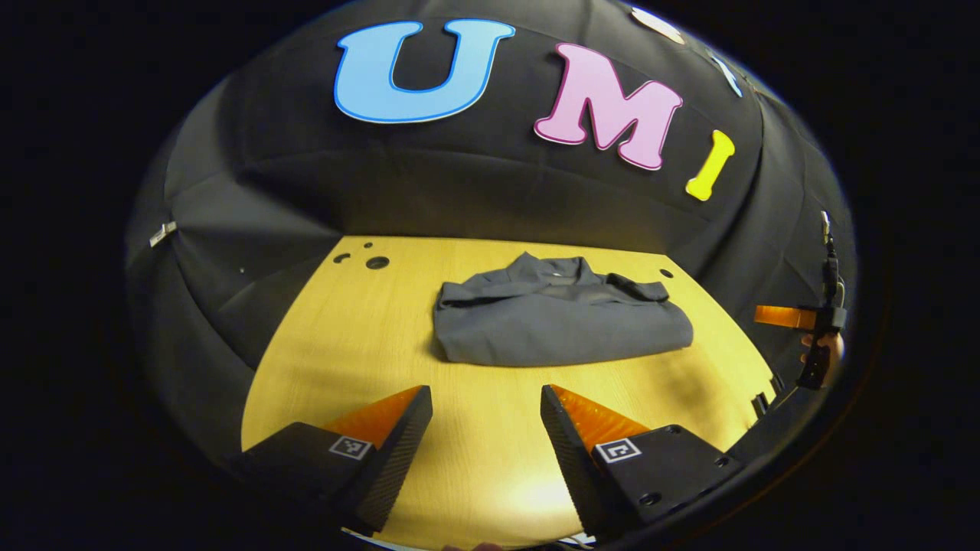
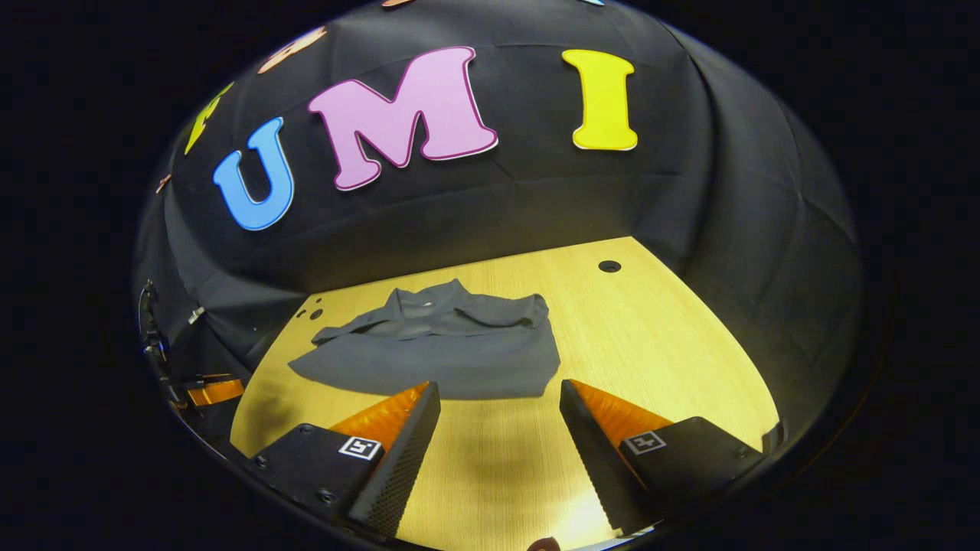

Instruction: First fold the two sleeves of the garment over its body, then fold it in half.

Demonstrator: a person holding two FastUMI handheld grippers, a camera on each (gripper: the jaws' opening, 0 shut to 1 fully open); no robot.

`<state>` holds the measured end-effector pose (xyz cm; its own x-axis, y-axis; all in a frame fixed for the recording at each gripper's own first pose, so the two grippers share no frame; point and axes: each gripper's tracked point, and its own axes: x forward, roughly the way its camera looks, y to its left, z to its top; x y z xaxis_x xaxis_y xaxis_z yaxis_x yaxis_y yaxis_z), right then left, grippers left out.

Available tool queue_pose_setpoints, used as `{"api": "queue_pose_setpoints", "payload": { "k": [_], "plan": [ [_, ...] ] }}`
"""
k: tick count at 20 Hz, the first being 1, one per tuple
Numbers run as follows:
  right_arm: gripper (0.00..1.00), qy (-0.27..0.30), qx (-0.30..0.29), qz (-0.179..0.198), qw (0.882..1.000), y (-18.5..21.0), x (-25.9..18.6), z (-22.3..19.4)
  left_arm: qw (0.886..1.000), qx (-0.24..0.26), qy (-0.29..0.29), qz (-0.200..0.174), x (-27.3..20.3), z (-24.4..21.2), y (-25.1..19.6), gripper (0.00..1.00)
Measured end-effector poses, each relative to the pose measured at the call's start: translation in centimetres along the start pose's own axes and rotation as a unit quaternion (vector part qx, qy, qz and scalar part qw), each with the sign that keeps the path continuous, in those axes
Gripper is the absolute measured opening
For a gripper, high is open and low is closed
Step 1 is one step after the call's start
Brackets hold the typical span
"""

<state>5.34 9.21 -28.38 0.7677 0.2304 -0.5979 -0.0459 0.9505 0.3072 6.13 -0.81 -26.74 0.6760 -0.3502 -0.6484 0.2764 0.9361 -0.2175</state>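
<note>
A dark grey collared garment (image 1: 559, 317) lies folded into a compact rectangle on the wooden table (image 1: 344, 337), collar toward the back wall. In the left gripper view my left gripper (image 1: 486, 402) hovers open over bare table, a short way in front of the garment's near edge, holding nothing. In the right gripper view the same garment (image 2: 444, 348) lies ahead and slightly left. My right gripper (image 2: 499, 398) is open and empty, its fingertips just short of the garment's near edge. The other gripper and a hand (image 1: 819, 344) appear at the far right of the left gripper view.
The table (image 2: 674, 344) has small round holes at its back corners (image 1: 377, 262) (image 2: 609, 266). Black cloth walls enclose it on three sides. Bare wood lies to the left and right of the garment. Part of the other gripper (image 2: 207, 390) sits at the left edge of the right gripper view.
</note>
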Motion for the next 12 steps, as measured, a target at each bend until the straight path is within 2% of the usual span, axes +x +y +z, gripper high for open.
{"api": "queue_pose_setpoints", "payload": {
  "k": [3,12],
  "plan": [
    [0.98,-0.005,0.004,0.011,1.000,0.3,-1.5,0.0,1.000,0.004,0.001,0.000,-1.4,-1.4,-0.5,0.90],
    [0.98,0.000,-0.002,0.091,0.996,-0.7,-1.5,-0.1,0.997,-0.032,-0.036,0.064,-4.3,-1.1,-4.2,0.90]
  ]
}}
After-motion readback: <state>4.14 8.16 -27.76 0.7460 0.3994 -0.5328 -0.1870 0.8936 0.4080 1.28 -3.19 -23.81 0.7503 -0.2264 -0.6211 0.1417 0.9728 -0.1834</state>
